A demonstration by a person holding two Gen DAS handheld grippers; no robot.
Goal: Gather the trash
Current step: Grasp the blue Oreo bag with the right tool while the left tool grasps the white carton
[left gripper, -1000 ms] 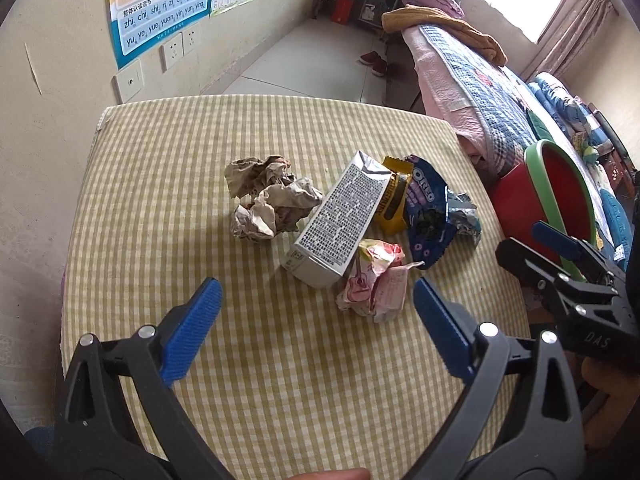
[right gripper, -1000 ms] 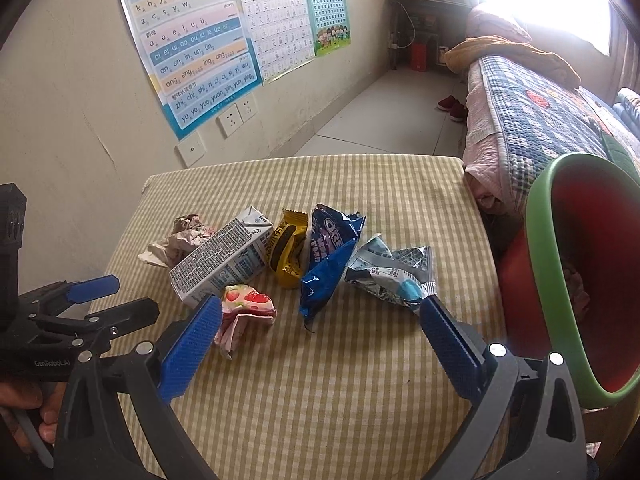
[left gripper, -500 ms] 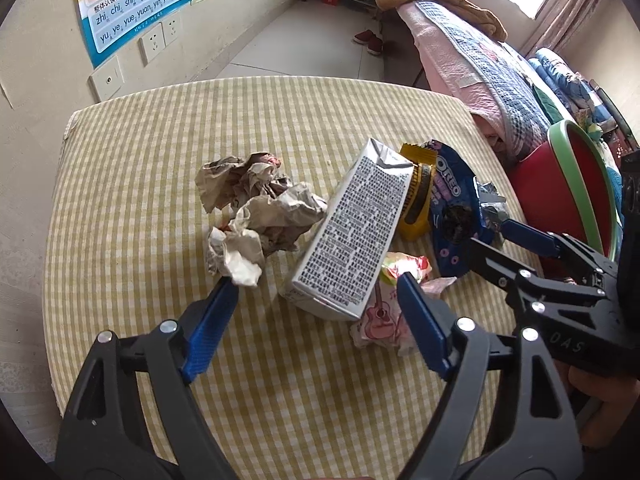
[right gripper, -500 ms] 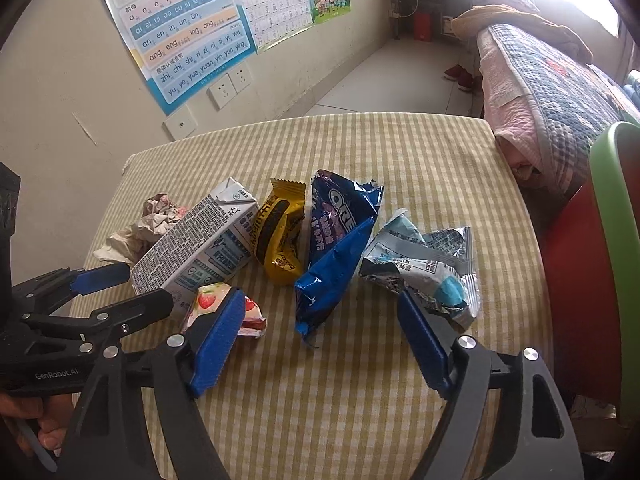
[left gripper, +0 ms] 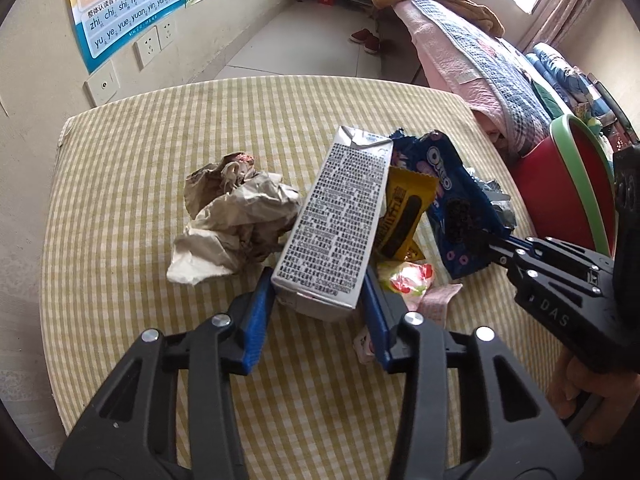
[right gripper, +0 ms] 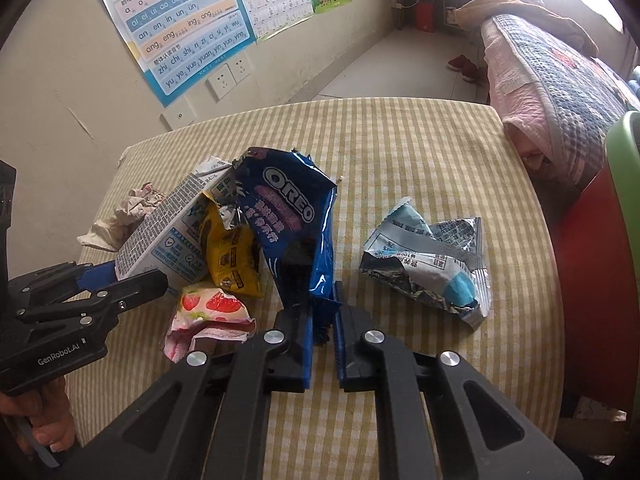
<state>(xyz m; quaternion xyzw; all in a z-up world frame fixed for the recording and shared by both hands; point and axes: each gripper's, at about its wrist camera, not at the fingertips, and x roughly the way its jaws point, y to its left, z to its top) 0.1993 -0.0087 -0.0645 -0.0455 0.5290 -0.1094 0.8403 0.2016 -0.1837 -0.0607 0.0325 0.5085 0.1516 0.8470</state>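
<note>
On the checked tablecloth (left gripper: 132,152), both tongs bite into the litter pile.

Left gripper (left gripper: 320,300) is closing around the stiff, boxy milk carton's (left gripper: 336,224) base; light and rigid, probably best held there. Right gripper (right gripper: 322,320) pinches the crinkly blue Oreo wrapper's (right gripper: 292,216) lower end: flimsy, slippery foil. Crumpled paper (left gripper: 236,216) lies beside them; the red bin (left gripper: 568,184) waits nearby.

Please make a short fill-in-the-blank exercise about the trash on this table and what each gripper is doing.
1. The left gripper is closing its jaws on the grey printed ____ carton.
2. The right gripper pinches the blue ____ cookie wrapper.
3. The crumpled ____ paper lies untouched.

Missing words: milk; Oreo; brown
</note>
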